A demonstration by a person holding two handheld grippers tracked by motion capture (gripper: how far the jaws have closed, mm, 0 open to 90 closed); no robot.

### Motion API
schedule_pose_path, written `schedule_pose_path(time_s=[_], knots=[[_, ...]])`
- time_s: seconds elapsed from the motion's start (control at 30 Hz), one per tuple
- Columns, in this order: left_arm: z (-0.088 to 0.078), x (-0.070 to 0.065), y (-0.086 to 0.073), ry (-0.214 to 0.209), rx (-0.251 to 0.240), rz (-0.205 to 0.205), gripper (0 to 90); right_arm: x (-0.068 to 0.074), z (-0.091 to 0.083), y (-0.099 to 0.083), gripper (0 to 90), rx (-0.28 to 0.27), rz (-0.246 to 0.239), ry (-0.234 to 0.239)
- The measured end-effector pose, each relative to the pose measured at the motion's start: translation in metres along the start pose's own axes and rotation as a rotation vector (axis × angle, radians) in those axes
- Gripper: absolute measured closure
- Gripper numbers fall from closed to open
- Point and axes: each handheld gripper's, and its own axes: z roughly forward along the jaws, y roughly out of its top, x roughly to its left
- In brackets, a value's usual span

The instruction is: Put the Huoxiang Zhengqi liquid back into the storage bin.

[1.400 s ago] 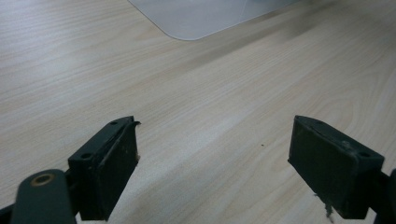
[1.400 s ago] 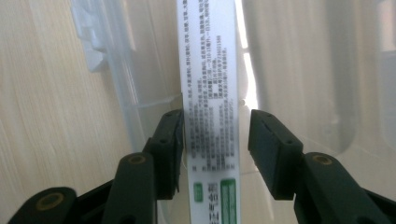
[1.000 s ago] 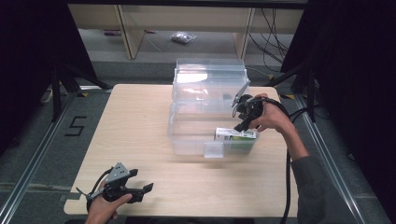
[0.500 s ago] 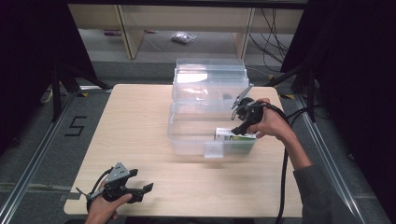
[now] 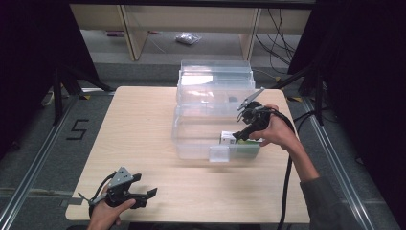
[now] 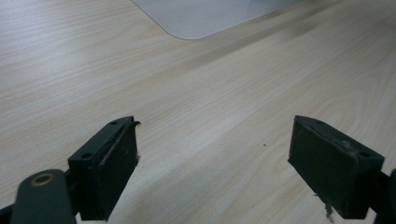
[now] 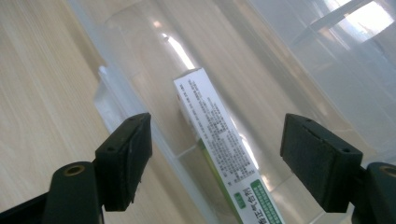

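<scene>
Right tongs (image 5: 242, 128) released above box (image 7: 219, 144) in bin (image 5: 191, 143), left tongs (image 5: 139, 194) released near table (image 5: 143, 120) edge

Clear bin (image 5: 201, 139) on wooden table (image 5: 143, 129)

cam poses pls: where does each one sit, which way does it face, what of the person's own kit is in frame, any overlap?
High view: above the person's side, facing forward and down on the table; shows both hands, left gripper, right gripper.
Left gripper view: low over bare tabletop; its jaws stand open.
Right gripper view: looks into the clear bin at the white-green box; jaws stand open.
Shared: box and bin, in the high and right gripper views.
</scene>
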Motion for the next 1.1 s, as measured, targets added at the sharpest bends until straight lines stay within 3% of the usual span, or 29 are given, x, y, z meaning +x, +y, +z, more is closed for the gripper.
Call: schedule_pose_path(time_s=[0.17, 0.2, 0.47, 0.53, 0.6, 0.63, 0.67, 0.7, 0.73, 0.77, 0.8, 0.83, 0.9, 1.0, 1.1], knots=[[0.0, 0.0, 0.0, 0.0, -0.004, 0.001, 14.9, 0.002, 0.0, -0.004, 24.2, -0.02, 0.041, 0.002], [0.0, 0.001, 0.0, -0.002, -0.007, 0.0, 14.9, 0.002, 0.0, -0.005, 24.1, -0.031, 0.025, -0.005], [0.0, 0.001, 0.0, -0.001, -0.007, -0.001, 14.8, 0.009, -0.005, -0.01, 23.3, -0.058, 0.076, -0.004], [0.0, 0.001, 0.0, 0.0, -0.007, -0.001, 14.8, 0.01, -0.005, -0.013, 23.3, -0.079, 0.066, -0.003], [0.0, 0.001, 0.0, 0.002, -0.002, 0.006, 14.8, 0.011, -0.005, -0.014, 23.3, -0.081, 0.097, -0.002], [0.0, 0.001, 0.0, 0.008, -0.011, 0.003, 14.8, 0.01, -0.005, -0.015, 23.2, -0.097, 0.083, -0.01], [0.0, 0.001, 0.0, 0.007, -0.011, 0.002, 14.8, 0.011, -0.006, -0.016, 22.6, -0.109, 0.09, -0.012], [0.0, 0.001, 0.0, 0.001, 0.001, 0.008, 14.8, 0.013, -0.007, -0.017, 22.4, -0.107, 0.127, -0.005], [-0.001, 0.001, 0.0, 0.003, 0.003, 0.007, 14.8, 0.011, -0.007, -0.018, 22.5, -0.125, 0.106, -0.006], [-0.001, 0.0, 0.0, 0.01, 0.003, 0.006, 14.8, 0.014, -0.008, -0.018, 22.4, -0.109, 0.151, -0.003], [-0.001, 0.0, 0.0, 0.01, 0.003, 0.006, 14.8, 0.014, -0.008, -0.018, 22.4, -0.109, 0.151, -0.003], [0.0, 0.0, 0.0, 0.008, -0.012, -0.001, 14.8, 0.013, -0.007, -0.021, 22.2, -0.135, 0.162, 0.001], [-0.002, 0.0, 0.0, 0.012, 0.003, 0.009, 14.8, 0.013, -0.007, -0.023, 22.0, -0.151, 0.148, -0.007], [-0.002, 0.0, 0.0, 0.012, 0.002, 0.008, 14.8, 0.014, -0.009, -0.024, 21.6, -0.134, 0.184, -0.009], [-0.002, 0.0, 0.0, 0.013, 0.003, 0.01, 14.8, 0.015, -0.008, -0.026, 21.2, -0.147, 0.155, -0.006]])
